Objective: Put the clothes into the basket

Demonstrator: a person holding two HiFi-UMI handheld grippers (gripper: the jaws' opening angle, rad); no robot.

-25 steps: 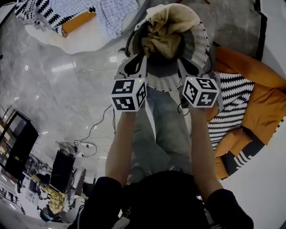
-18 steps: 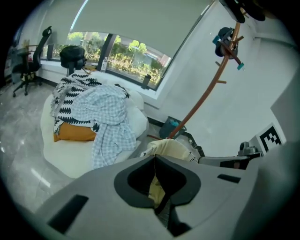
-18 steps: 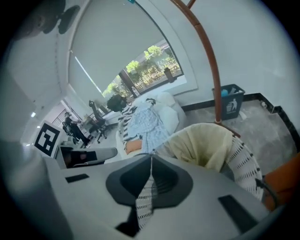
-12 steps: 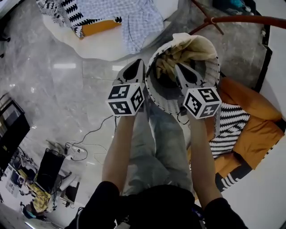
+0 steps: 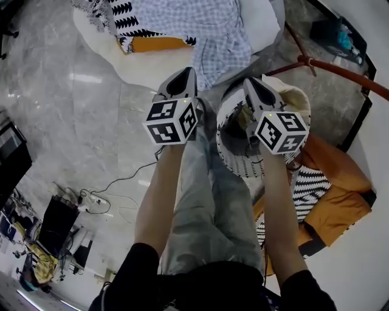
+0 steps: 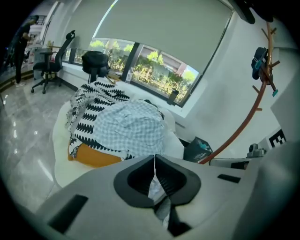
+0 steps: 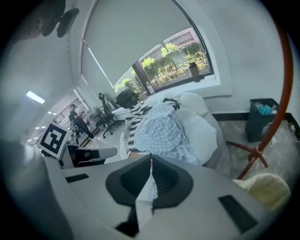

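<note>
White and perforated, the basket [image 5: 234,159] stands on the marble floor [image 5: 91,121] under the right hand-held gripper [image 5: 252,82], with beige cloth [image 5: 298,96] over its far rim. The left hand-held gripper [image 5: 185,71] hangs beside the basket. Both have their jaws pressed together, with nothing visibly held. Beyond them, a checked shirt [image 5: 213,24] and a black-and-white garment [image 5: 121,9] lie on a white cushion [image 5: 152,67].

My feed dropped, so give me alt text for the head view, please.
Both tongs are shut: the right tongs hover over a white basket holding beige cloth, the left tongs to its left. Ahead, a checked shirt lies on a white cushion.
</note>
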